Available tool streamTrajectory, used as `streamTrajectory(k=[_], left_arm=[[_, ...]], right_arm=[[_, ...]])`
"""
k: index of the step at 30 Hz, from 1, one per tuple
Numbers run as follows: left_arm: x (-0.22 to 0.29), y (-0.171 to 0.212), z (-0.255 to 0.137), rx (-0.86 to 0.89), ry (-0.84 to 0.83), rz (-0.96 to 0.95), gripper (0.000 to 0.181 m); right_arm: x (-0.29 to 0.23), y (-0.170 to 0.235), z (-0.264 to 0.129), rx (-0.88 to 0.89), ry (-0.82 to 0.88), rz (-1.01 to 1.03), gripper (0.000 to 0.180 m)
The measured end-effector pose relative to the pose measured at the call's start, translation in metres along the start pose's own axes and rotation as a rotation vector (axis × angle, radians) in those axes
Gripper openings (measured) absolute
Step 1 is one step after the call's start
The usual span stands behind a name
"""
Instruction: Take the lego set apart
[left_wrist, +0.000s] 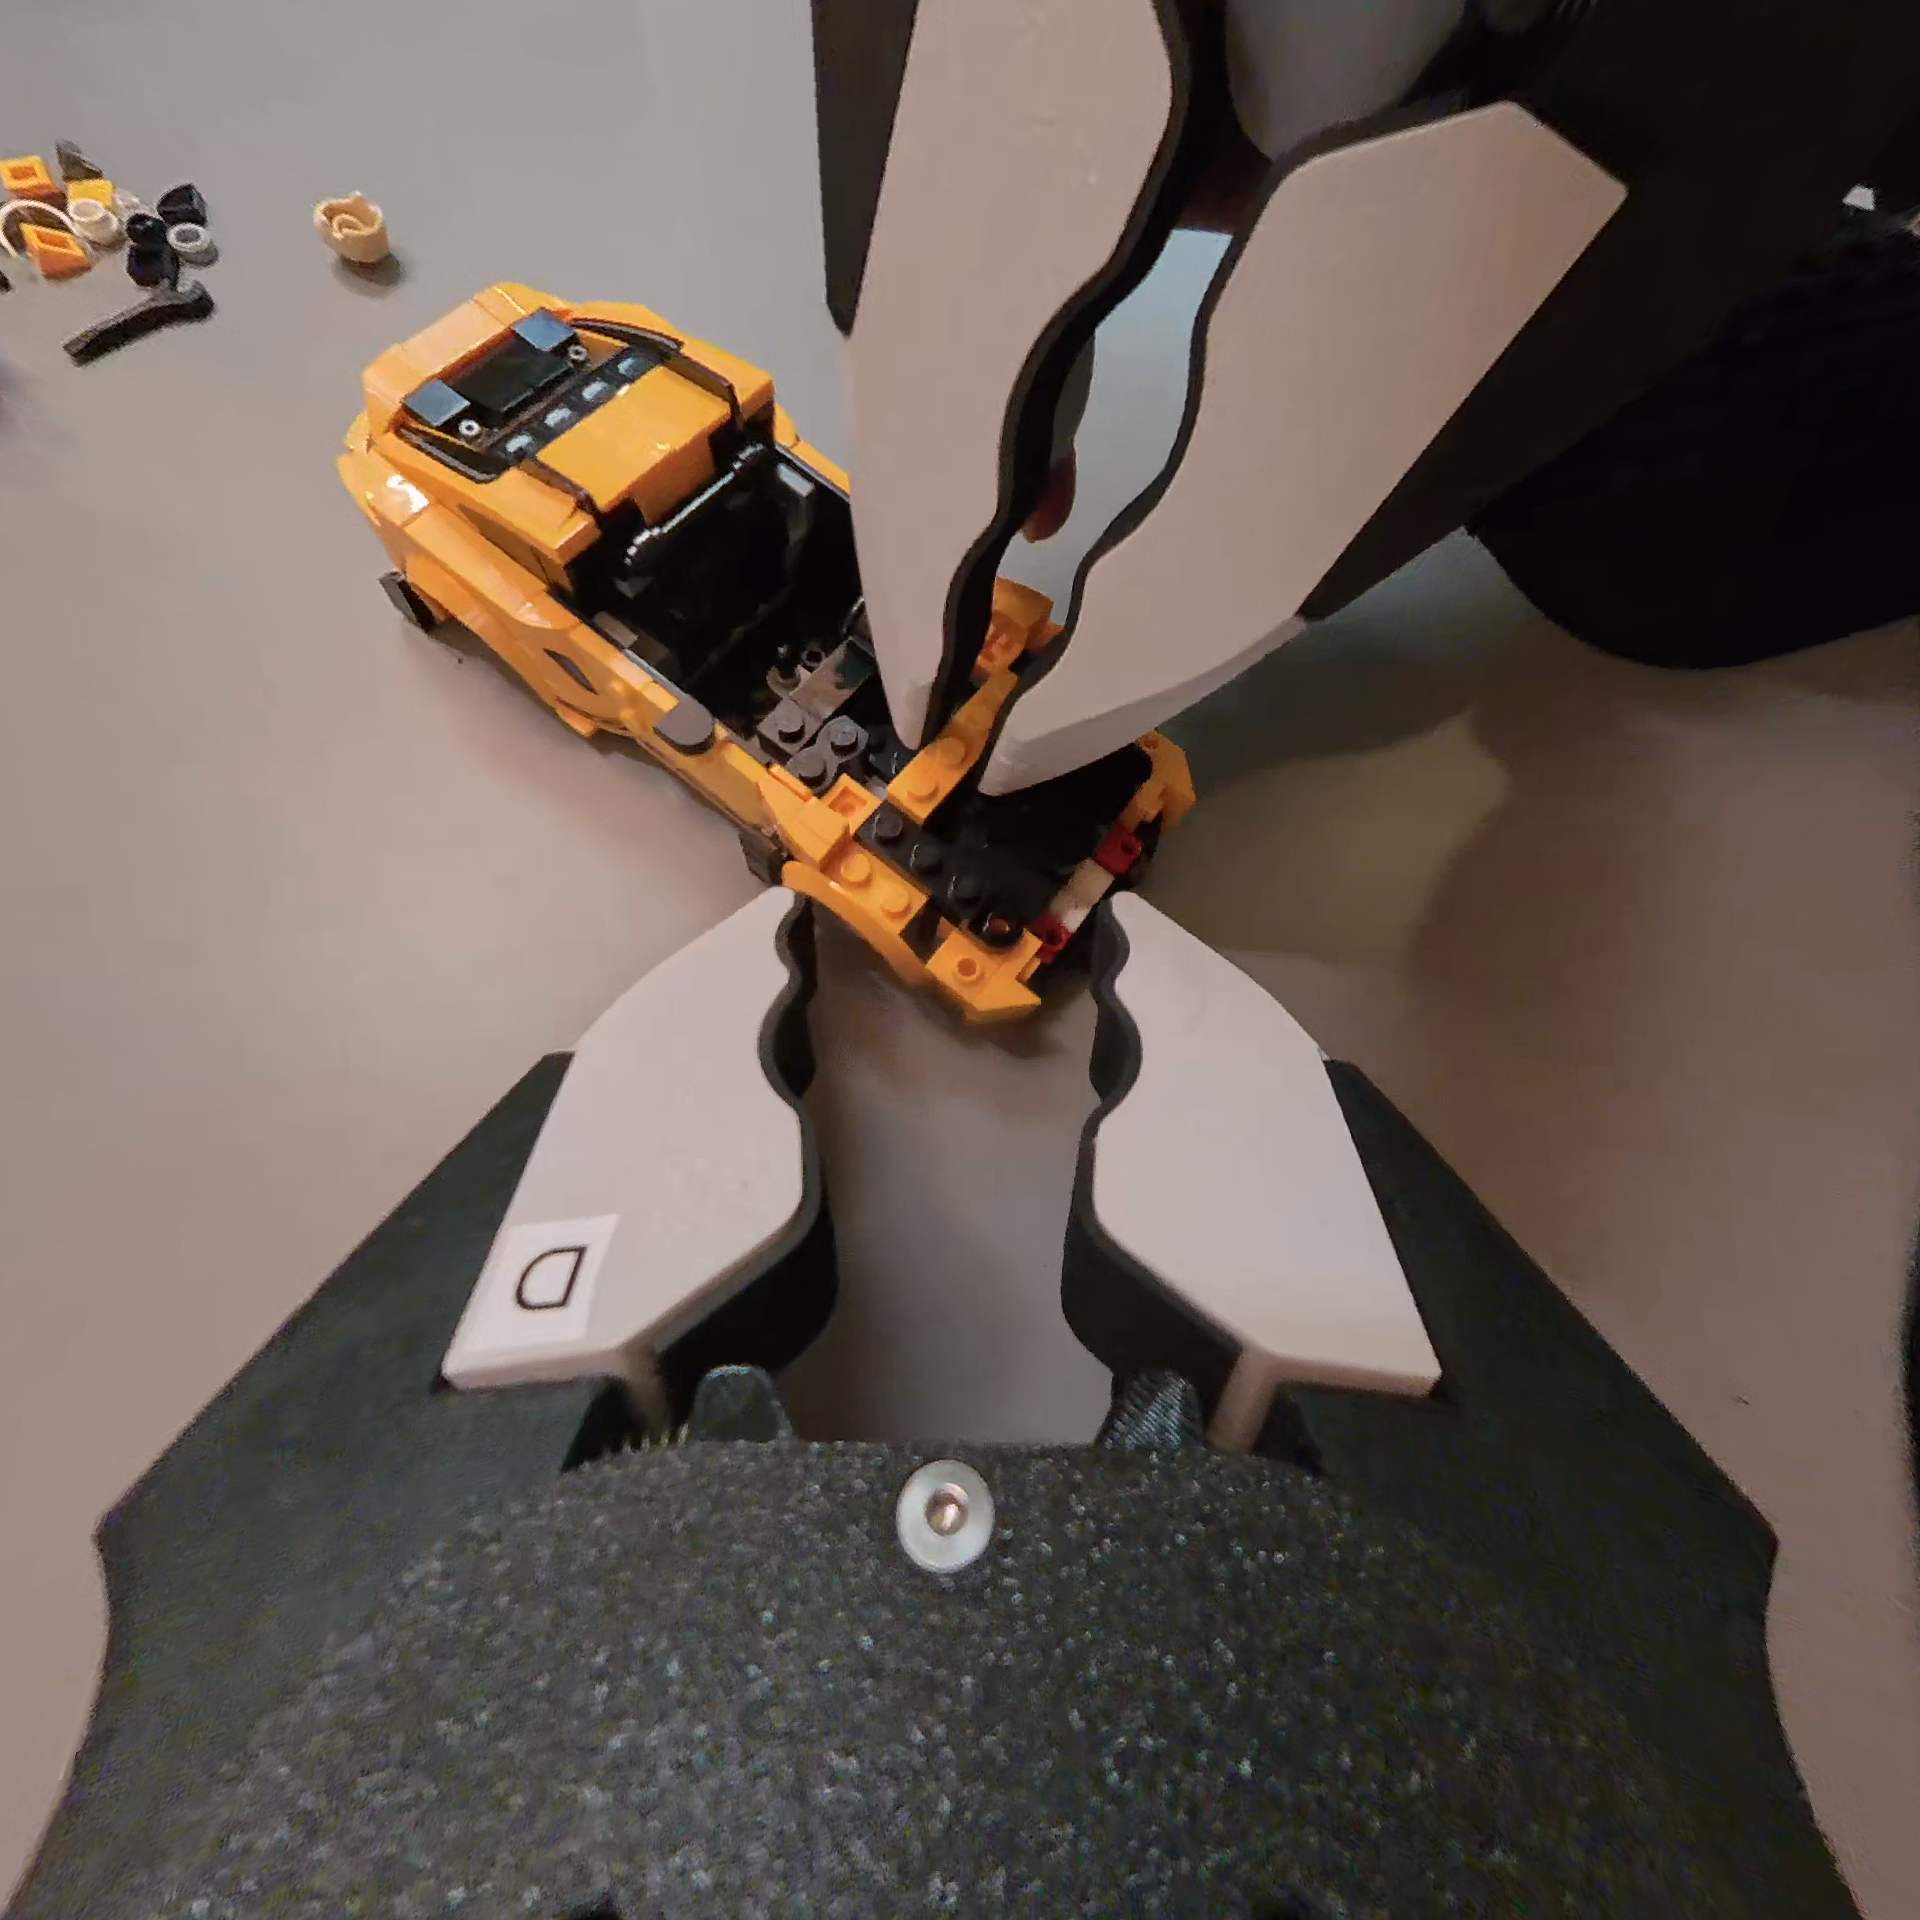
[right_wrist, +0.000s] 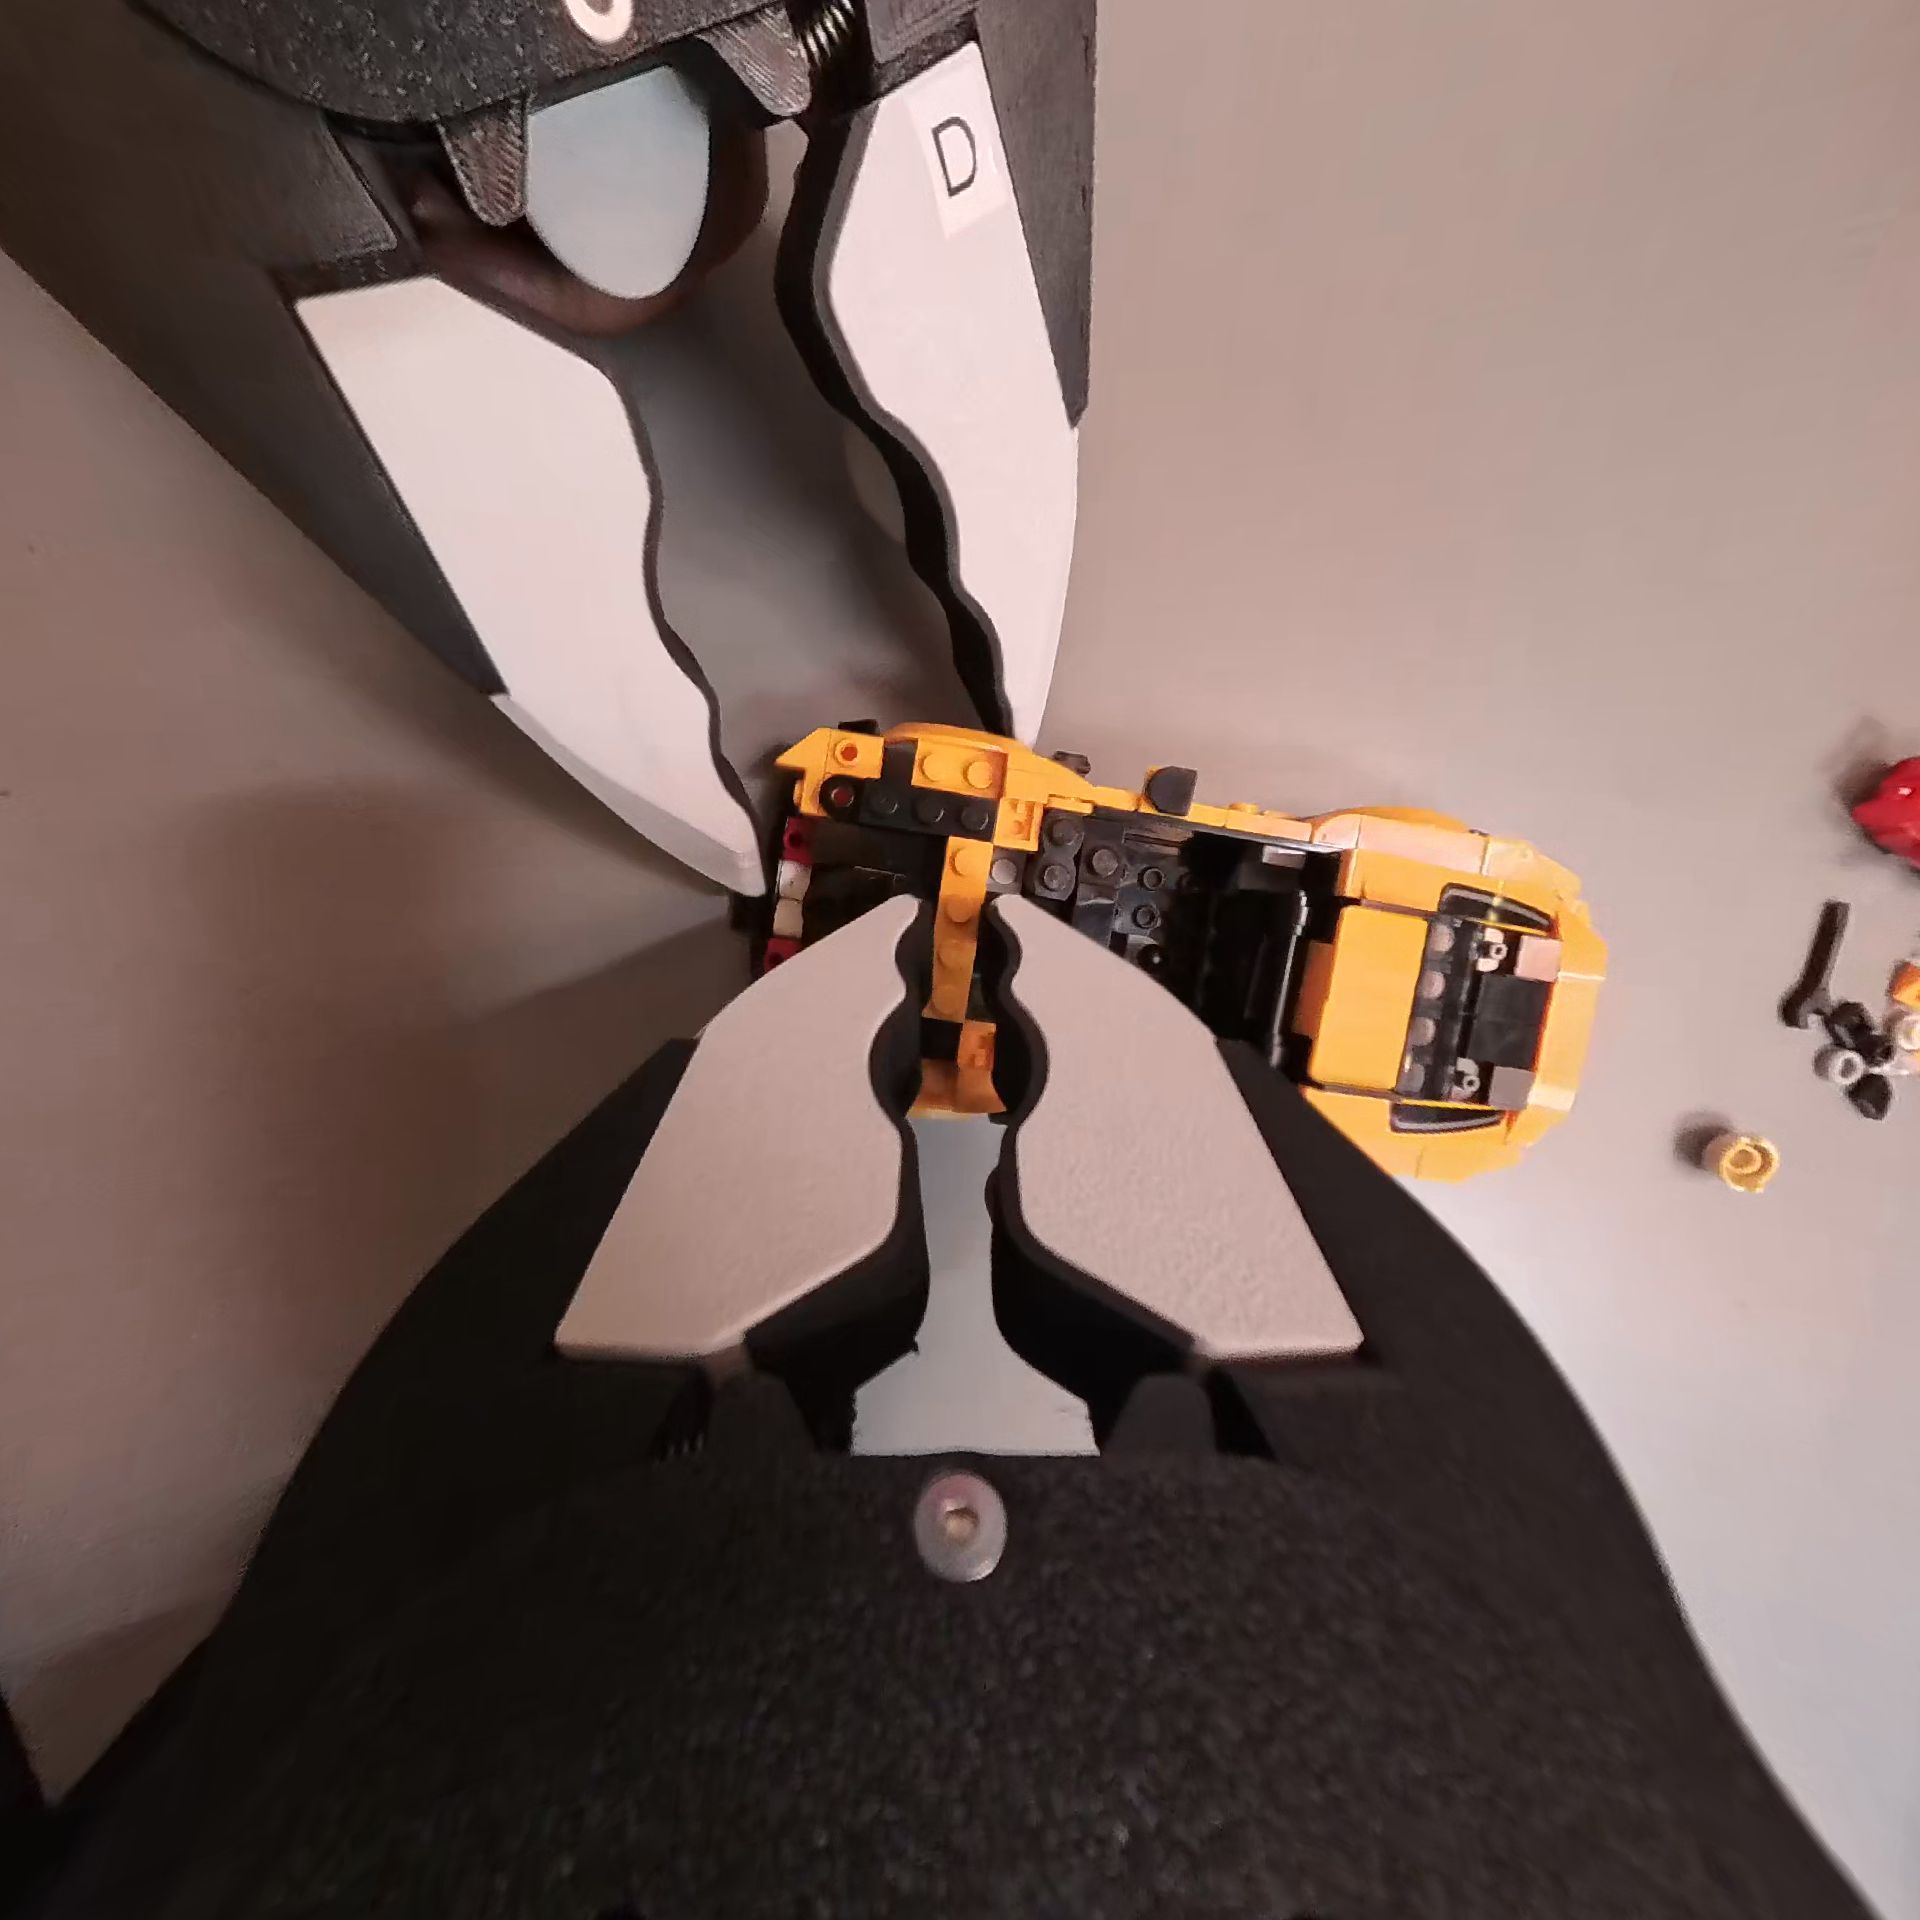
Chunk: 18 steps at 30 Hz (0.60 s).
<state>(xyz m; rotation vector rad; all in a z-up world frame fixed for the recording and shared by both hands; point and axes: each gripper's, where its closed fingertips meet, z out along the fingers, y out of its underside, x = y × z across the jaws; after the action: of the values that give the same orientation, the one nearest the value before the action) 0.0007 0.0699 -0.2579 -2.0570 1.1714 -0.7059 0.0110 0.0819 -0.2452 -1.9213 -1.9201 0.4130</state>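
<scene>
An orange and black lego car (left_wrist: 665, 426) lies on the grey table (left_wrist: 208, 935), its roof and rear panels off and its studs bare. My left gripper (left_wrist: 948, 914) straddles the car's rear end, with both fingertips against it. It also shows in the right wrist view (right_wrist: 881, 795), coming in from the top. My right gripper (right_wrist: 954, 914) comes from the opposite side and is shut on a narrow orange strip of plates (right_wrist: 954, 966) that runs across the car (right_wrist: 1371, 956) behind the cockpit. The right gripper (left_wrist: 956, 748) also shows in the left wrist view, reaching down from the top.
Loose small orange, black and grey pieces (left_wrist: 104, 229) lie beyond the car's nose, with a black bar (left_wrist: 140, 322) and a tan round piece (left_wrist: 353, 229). In the right wrist view they lie at the right edge (right_wrist: 1860, 1039), near a red piece (right_wrist: 1896, 821). The grippers are tip to tip, or close to it. Both grippers' tips are roughly 20 cm from the tan round piece (left_wrist: 353, 229). My right wrist view (right_wrist: 1737, 1154) looks at it from another angle.
</scene>
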Motion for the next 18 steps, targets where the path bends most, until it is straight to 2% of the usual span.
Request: streamTrajectory(k=[18], left_arm=[[-0.0036, -0.0071, -0.0057, 0.062, -0.002, -0.026, 0.048]], right_arm=[[-0.0001, -0.0008, -0.0006, 0.028, -0.019, -0.01, 0.008]])
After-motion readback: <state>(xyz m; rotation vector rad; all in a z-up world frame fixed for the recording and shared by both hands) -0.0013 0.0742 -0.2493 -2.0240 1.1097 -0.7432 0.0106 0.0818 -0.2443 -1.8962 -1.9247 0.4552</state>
